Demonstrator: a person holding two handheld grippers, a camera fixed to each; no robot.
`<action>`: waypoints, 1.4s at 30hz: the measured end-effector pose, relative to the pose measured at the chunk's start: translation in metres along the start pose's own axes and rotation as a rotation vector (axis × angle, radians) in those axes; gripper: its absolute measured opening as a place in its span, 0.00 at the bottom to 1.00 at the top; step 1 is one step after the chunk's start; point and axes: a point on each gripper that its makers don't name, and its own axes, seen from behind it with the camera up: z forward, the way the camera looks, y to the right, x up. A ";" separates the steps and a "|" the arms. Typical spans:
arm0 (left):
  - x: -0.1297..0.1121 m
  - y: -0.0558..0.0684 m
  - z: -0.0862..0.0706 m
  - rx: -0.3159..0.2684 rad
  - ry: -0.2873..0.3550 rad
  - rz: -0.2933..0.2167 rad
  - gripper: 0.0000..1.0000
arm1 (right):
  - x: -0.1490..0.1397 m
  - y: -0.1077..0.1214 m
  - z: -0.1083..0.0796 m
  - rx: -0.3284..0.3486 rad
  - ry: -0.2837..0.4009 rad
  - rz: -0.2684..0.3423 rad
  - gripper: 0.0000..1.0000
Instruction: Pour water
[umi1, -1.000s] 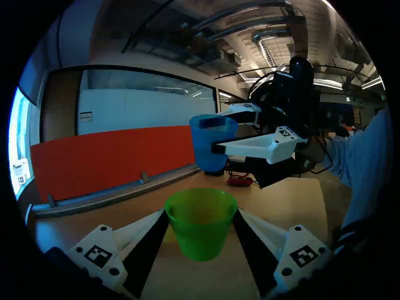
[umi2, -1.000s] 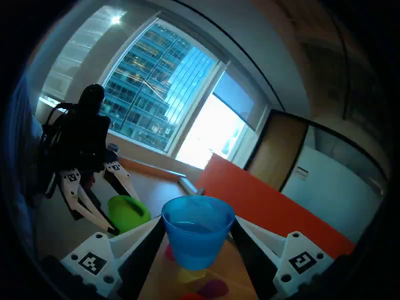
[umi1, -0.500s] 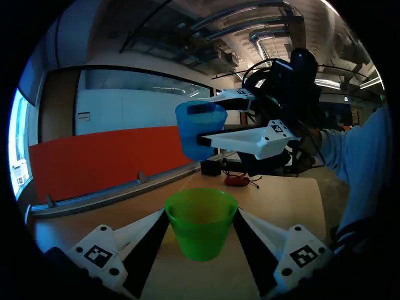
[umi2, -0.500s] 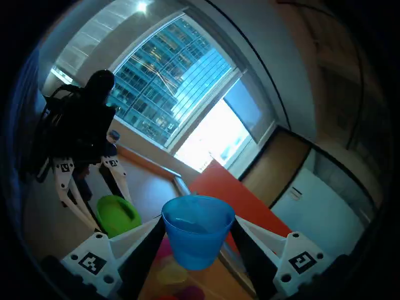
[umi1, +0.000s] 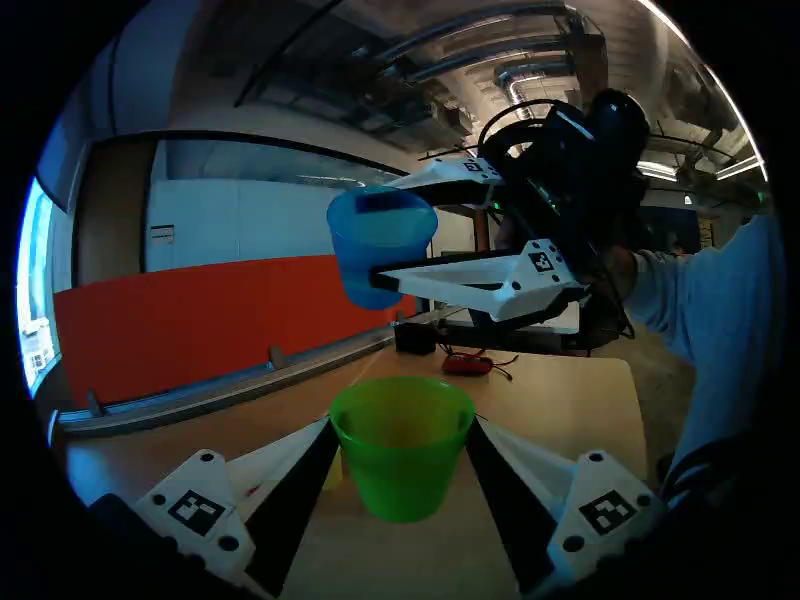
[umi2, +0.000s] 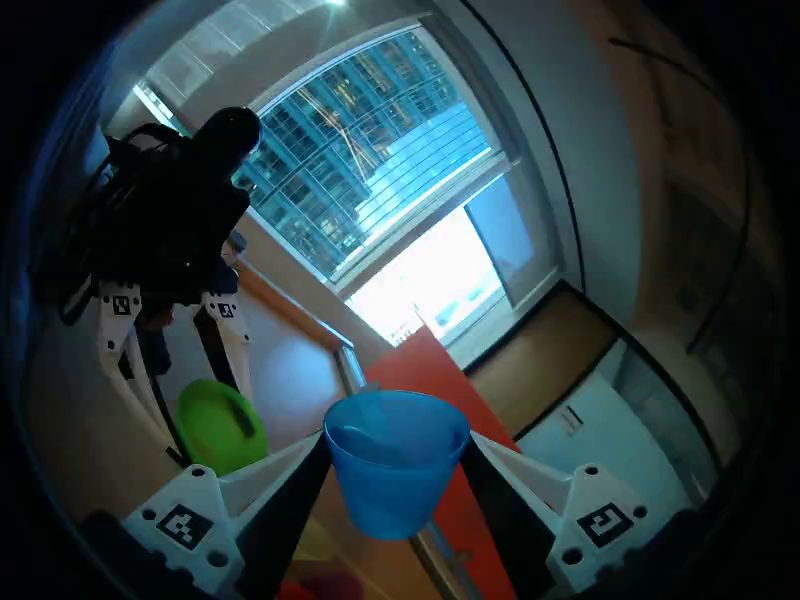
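Right hand-held gripper (umi2: 397, 450) higher, blue cup (umi1: 378, 245) atilt.

a wooden table (umi1: 560, 400) stands by an orange wall panel (umi1: 200, 320) and bright windows (umi2: 380, 190).

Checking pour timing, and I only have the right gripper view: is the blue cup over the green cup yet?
Observer: In the left gripper view the blue cup hangs higher than the green cup and farther off, not plainly over it.
Operator: Any water falling?
Observer: None; the gap between the cups looks dry.
Operator: Is the green cup held?
Observer: Yes, the fingers of the left gripper press both its sides; the table lies beyond.
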 end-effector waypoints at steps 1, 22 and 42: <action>0.000 0.000 0.000 0.000 0.000 0.000 0.87 | 0.001 0.000 0.001 -0.001 0.000 -0.010 0.91; 0.003 0.001 0.003 -0.011 0.006 -0.003 0.87 | 0.011 0.016 0.008 -0.020 -0.004 -0.205 0.90; 0.005 0.001 0.007 -0.010 0.006 0.007 0.87 | 0.017 0.033 0.008 -0.058 0.003 -0.326 0.90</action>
